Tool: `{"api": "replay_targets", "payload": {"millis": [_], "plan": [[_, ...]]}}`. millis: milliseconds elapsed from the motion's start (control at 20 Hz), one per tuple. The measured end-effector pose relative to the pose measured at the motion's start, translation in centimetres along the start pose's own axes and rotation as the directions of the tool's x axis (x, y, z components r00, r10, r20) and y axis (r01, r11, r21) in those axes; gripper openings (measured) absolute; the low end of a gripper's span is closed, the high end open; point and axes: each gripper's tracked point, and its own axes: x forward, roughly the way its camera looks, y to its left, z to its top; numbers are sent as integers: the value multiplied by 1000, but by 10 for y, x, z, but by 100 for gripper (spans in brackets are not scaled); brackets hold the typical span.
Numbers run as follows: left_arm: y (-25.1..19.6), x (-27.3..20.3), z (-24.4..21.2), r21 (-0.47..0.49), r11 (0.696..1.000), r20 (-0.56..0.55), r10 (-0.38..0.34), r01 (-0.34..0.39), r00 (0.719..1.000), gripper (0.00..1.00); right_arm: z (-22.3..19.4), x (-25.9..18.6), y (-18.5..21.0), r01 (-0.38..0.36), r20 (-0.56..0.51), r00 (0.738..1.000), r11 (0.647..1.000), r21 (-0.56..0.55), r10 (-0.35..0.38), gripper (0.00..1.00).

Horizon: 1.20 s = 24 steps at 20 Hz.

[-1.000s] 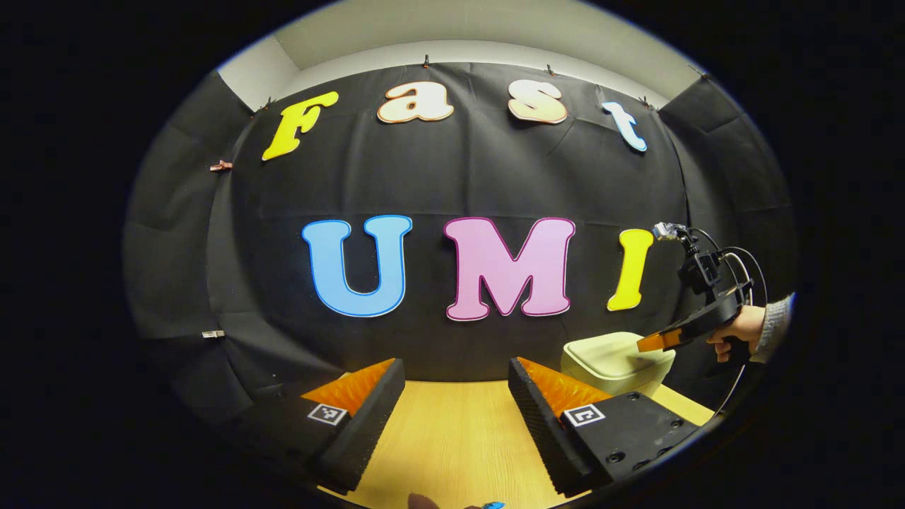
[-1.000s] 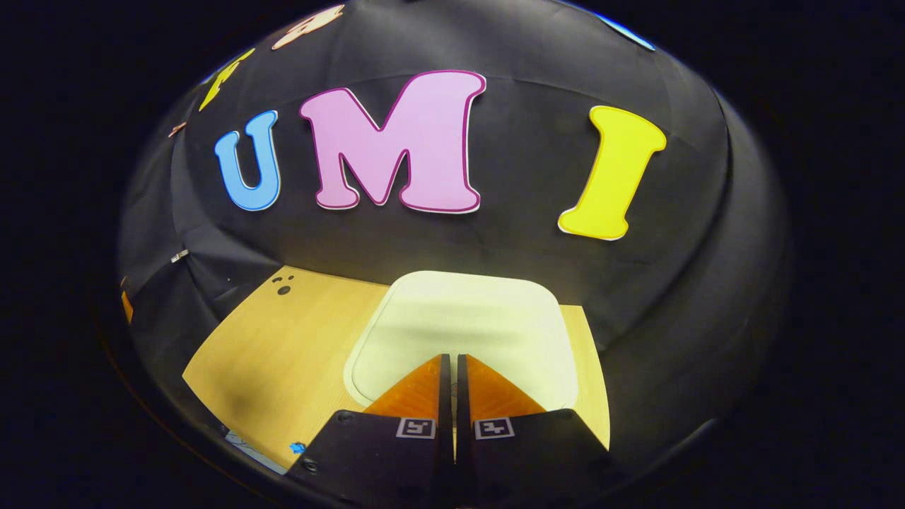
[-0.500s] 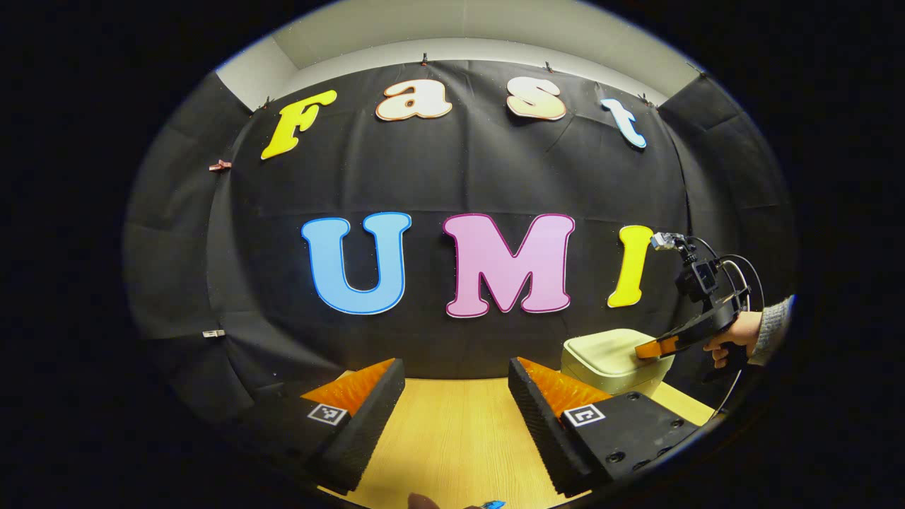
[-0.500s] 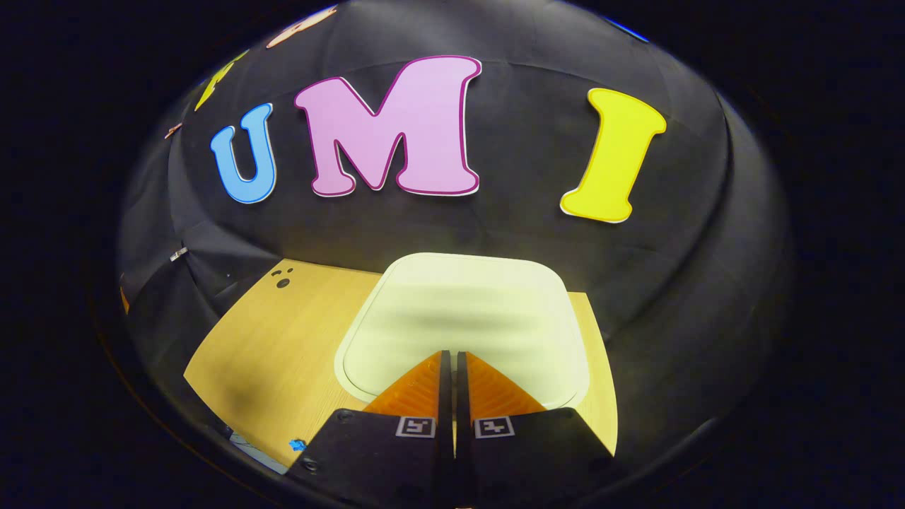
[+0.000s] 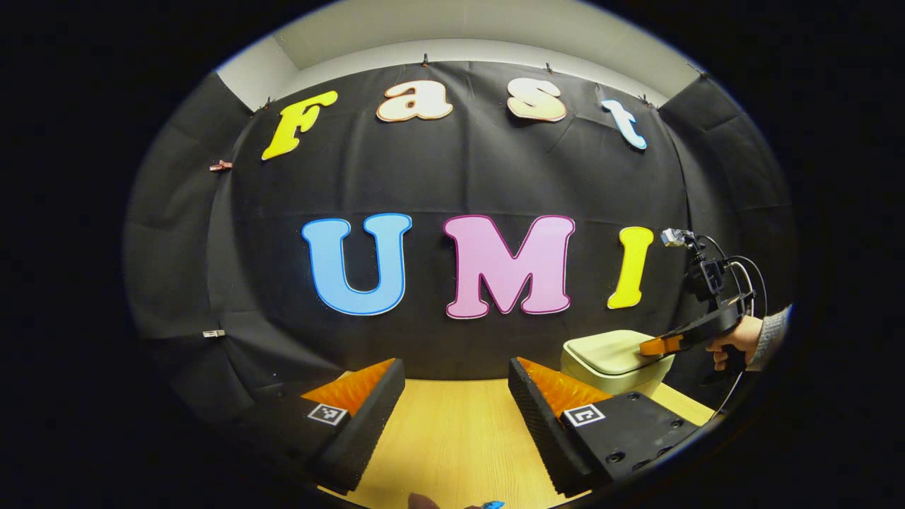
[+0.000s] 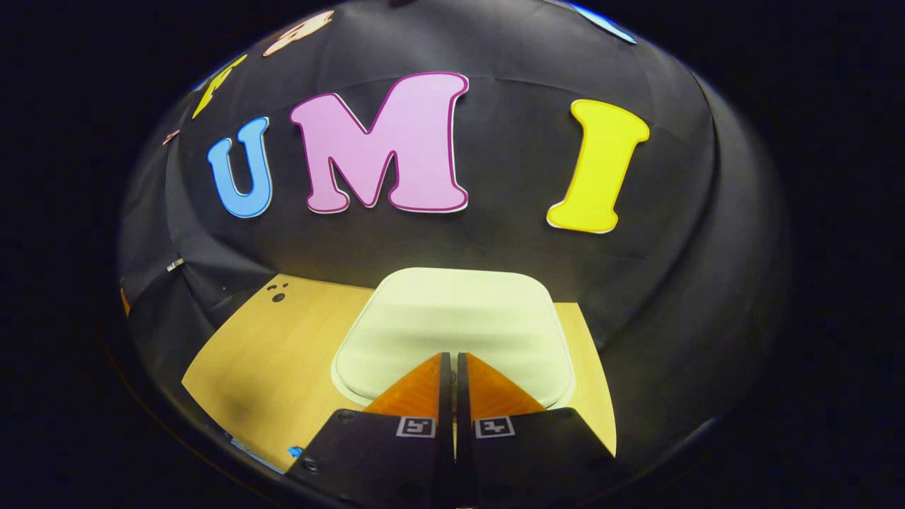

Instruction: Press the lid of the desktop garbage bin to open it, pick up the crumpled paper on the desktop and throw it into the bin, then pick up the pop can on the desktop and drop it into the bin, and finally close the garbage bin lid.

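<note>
The garbage bin lid [image 6: 452, 322] lies flat directly under the clenched, empty right gripper [image 6: 448, 362], whose tips have pulled back toward the lid's near edge after bearing down, so the press looks delivered though the lid has apparently not sprung, while the left gripper [image 5: 456, 385] waits spread.

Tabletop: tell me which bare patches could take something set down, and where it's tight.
The table is bare between the bin and the cloth wall's left fold, and between the open left gripper fingers in its own view. It is tight at the bin, where the shut right gripper sits at the lid's near edge; only a thin strip runs beyond it.
</note>
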Motion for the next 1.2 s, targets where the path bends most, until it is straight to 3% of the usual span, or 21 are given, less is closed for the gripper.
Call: {"api": "replay_targets", "payload": {"millis": [200, 450, 1000, 1050, 1200], "plan": [[0, -1, -2, -2, 1000, -5, 1, -1, 1000, 95, 29, -16, -3, 15, 118, 993, 1000, -11, -14, 5], [-3, -1, -3, 0, 1000, -11, -4, 4, 1000, 98, 58, -35, -11, 66, 257, 965, 998, -25, -57, 5], [-9, 0, -3, 0, 1000, -17, -18, 18, 1000, 95, 69, -71, -9, 88, 358, 932, 992, -85, -53, 6], [-10, 0, -5, 0, 1000, -19, -19, 19, 1000, 95, 71, -75, -8, 90, 372, 927, 992, -90, -50, 8], [-11, 0, -10, 1, 1000, -30, -22, 22, 999, 95, 71, -88, 1, 88, 399, 916, 989, -123, -32, 45]]}}
